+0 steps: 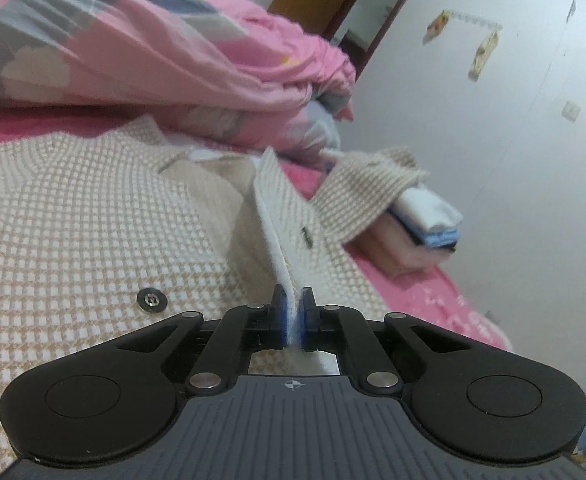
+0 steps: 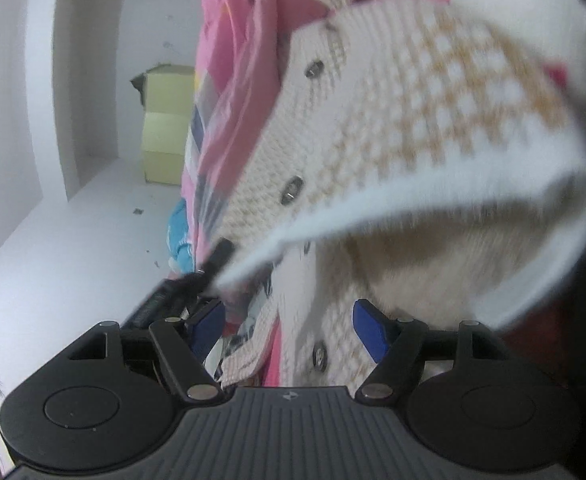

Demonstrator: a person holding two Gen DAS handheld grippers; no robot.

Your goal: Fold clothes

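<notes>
A cream and tan checked knit cardigan [image 1: 73,216] with metal snap buttons [image 1: 152,299] lies spread on a pink bed. My left gripper [image 1: 291,318] is shut on the cardigan's white front edge [image 1: 271,216], which stands up as a ridge running away from the fingers. In the right wrist view the same cardigan [image 2: 393,128] hangs close and blurred, its white hem curling across the frame. My right gripper [image 2: 289,328] is open, its blue pads [image 2: 369,334] apart, with cardigan fabric between and behind them. The left gripper's black tip [image 2: 217,258] grips the hem there.
A rumpled pink patterned quilt [image 1: 141,48] is heaped behind the cardigan. A stack of folded clothes [image 1: 425,224] sits at the bed's right edge under a sleeve. A white wall [image 1: 493,140] and brown door frame stand beyond. Yellow-green boxes [image 2: 165,128] stand by the wall.
</notes>
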